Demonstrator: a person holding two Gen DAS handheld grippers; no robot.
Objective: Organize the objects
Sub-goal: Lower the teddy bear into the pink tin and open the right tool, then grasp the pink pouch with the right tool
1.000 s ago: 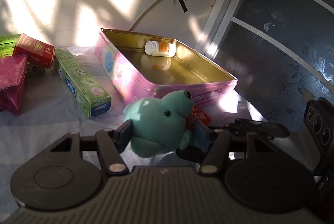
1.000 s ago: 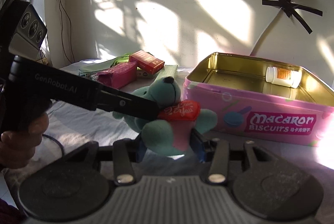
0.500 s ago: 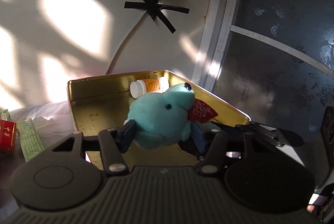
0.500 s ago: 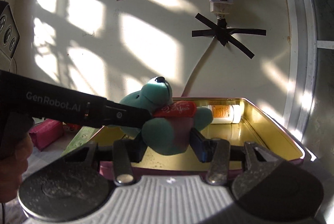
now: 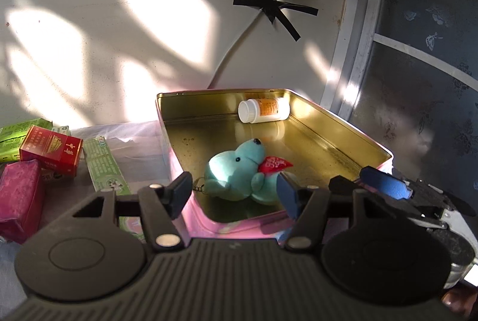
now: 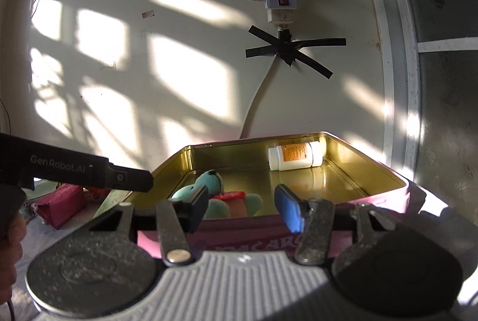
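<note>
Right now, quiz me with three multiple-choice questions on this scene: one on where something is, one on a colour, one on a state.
1. Where does the teal plush toy lie?
A. inside the tin
B. on the red box
C. between a tool's fingers

2. What colour is the pill bottle's cap?
A. blue
B. white
C. red

3. How are the left tool and the right tool?
A. both open
B. both shut
C. only left open

Answers: 1 A, it rests on the gold floor. 2 B, the cap shows white. 3 A, fingers spread, nothing gripped.
</note>
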